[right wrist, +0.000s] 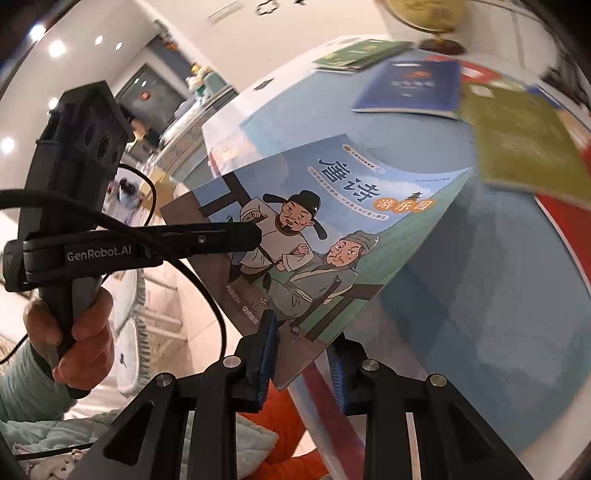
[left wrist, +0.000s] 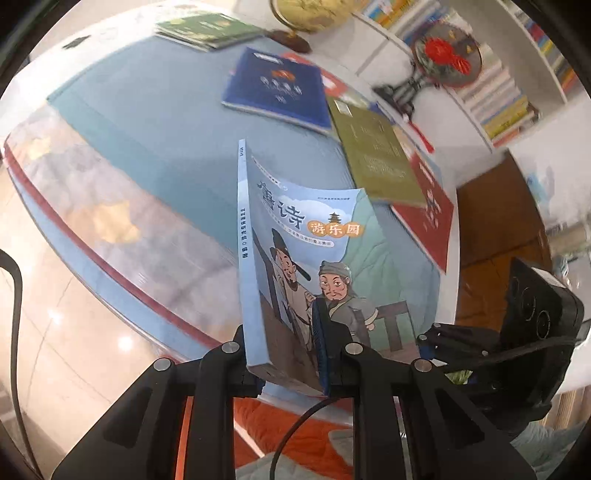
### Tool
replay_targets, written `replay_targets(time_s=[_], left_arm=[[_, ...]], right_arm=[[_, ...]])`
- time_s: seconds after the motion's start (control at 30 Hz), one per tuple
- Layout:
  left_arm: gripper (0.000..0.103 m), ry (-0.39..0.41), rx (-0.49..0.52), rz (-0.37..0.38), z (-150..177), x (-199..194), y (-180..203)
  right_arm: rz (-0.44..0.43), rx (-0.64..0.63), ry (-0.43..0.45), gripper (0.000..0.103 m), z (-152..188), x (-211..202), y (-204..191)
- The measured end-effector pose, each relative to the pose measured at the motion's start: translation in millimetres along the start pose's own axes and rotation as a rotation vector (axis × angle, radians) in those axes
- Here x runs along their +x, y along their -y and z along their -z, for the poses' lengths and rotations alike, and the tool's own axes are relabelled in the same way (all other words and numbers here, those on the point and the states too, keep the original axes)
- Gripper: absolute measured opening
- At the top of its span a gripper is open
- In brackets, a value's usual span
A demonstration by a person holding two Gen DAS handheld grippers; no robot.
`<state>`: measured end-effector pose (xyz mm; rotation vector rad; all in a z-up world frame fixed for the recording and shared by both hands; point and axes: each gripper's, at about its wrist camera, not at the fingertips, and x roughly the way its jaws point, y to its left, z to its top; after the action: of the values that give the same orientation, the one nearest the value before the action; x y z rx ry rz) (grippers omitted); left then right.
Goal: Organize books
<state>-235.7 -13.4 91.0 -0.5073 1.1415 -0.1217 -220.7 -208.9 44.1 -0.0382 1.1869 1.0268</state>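
Observation:
A light-blue illustrated children's book (left wrist: 295, 258) with two cartoon men on its cover is held above the blue table mat (left wrist: 155, 122). My left gripper (left wrist: 284, 350) is shut on its lower edge near the spine. In the right wrist view the same book (right wrist: 332, 221) sits between the right gripper's (right wrist: 303, 354) blue pads, which grip its near corner. The left gripper (right wrist: 255, 232) also shows there, clamped on the book's left edge. A dark-blue book (left wrist: 280, 88), an olive book (left wrist: 380, 155), a red book (left wrist: 432, 214) and a green stack (left wrist: 207, 29) lie on the mat.
A globe on a wooden base (left wrist: 299, 22) stands at the table's far edge, beside a round ornament on a stand (left wrist: 443, 59). White bookshelves full of books (left wrist: 509, 96) line the wall. The right gripper's body (left wrist: 532, 314) is close on the right.

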Motion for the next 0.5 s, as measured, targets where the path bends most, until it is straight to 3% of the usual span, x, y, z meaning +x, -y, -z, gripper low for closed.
replay_targets(time_s=[0.13,0.23,0.5], left_arm=[[0.016,0.053,0.009,0.034,-28.3,-14.2,-29.4],[0.016,0.067,0.021,0.065,-62.1,-21.8,-54.1],[0.016,0.134,0.107,0.100,-218.5,-22.3,-119.4]], right_arm=[[-0.010,-0.042,0.021,0.025,-27.0,13.7,-15.4],[0.037,-0.085,0.049,0.025,-57.9,24.5,-30.7],[0.114,-0.090,0.150,0.026,-199.0,72.7,-40.4]])
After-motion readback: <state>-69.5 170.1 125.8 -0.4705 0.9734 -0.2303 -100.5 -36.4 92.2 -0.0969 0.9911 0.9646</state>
